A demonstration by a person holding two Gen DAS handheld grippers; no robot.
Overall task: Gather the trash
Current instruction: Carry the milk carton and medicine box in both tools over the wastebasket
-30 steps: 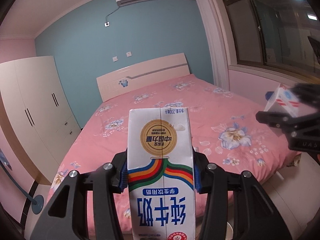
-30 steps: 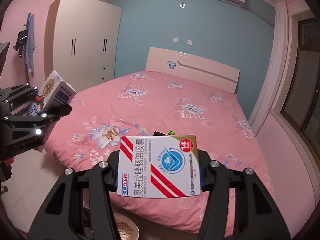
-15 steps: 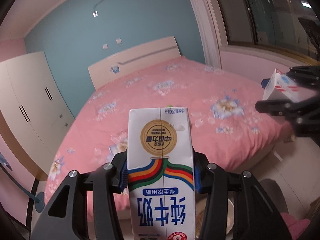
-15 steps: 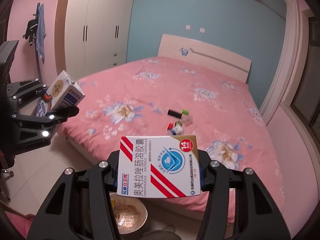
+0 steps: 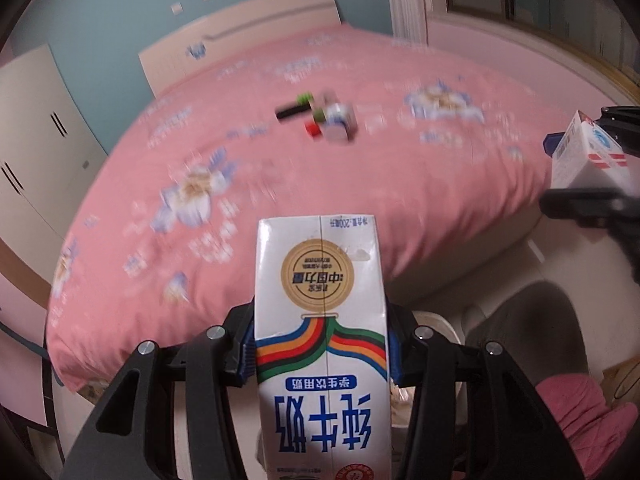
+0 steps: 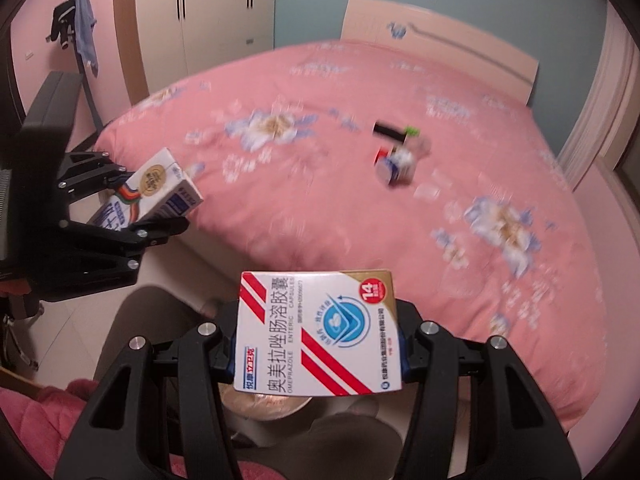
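Note:
My left gripper [image 5: 322, 350] is shut on a white milk carton [image 5: 322, 320] with a gold seal and rainbow stripes, held upside down; it also shows in the right wrist view [image 6: 150, 196]. My right gripper [image 6: 316, 344] is shut on a white medicine box [image 6: 318, 336] with red stripes and a blue logo, also seen at the right edge of the left wrist view [image 5: 586, 156]. Both are held past the foot of the pink bed, above a bin [image 6: 268, 406] that shows partly under the box. More trash [image 6: 394, 156] lies mid-bed: a black stick, a small can, small bits.
The pink floral bed [image 6: 400, 216] fills the view ahead. White wardrobes [image 6: 208, 12] stand at the left wall, a dark chair [image 6: 40, 120] at the far left. The person's legs [image 5: 524, 332] and pink slippers [image 5: 580, 412] are below, on the tiled floor.
Both grippers have tilted downward, still holding their items. The ceiling and air conditioner left view; the trash on the bed, the floor and the person's legs came into view.

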